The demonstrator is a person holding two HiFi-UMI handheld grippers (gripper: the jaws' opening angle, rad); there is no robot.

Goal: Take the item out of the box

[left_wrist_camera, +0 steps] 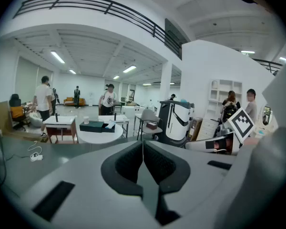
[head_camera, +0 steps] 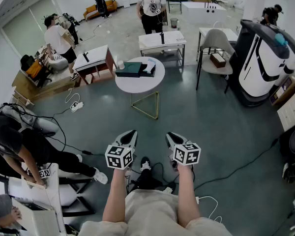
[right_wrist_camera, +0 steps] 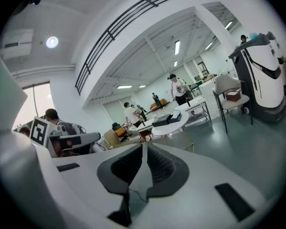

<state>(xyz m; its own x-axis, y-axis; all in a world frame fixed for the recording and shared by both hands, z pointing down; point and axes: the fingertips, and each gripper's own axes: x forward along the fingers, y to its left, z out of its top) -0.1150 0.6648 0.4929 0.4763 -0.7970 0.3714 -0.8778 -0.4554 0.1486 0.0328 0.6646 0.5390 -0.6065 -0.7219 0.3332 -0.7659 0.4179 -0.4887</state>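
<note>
1. A grey floor [head_camera: 226, 112] fills most of the head view, with cables trailing across it.
2. A big white and black machine [head_camera: 265, 63] stands at the right edge of the room.
3. A round white counter [head_camera: 137, 85] on a thin metal frame stands ahead of the person, well apart from both grippers.
4. A pale chair [head_camera: 216, 43] is to the counter's right, between it and the machine, and something reddish-brown lies on its seat.
5. Several people stand or sit farther back and along the left side, none of them at the round counter.
6. The box [head_camera: 129, 69] is dark green and flat. It lies on the far half of the counter, toward its left.
7. The left gripper [head_camera: 130, 134] is held low over the floor and points toward the counter. Its fingers [left_wrist_camera: 128, 161] are closed against each other with nothing between them.
8. The right gripper [head_camera: 171, 135] is just beside the left one at the same height. Its fingers [right_wrist_camera: 157, 168] are also pressed together and empty.
9. A smaller light blue and white thing [head_camera: 148, 69] sits just right of the box, with a dark piece at its edge. It is too small to tell what it is, or whether it touches the box.
</note>
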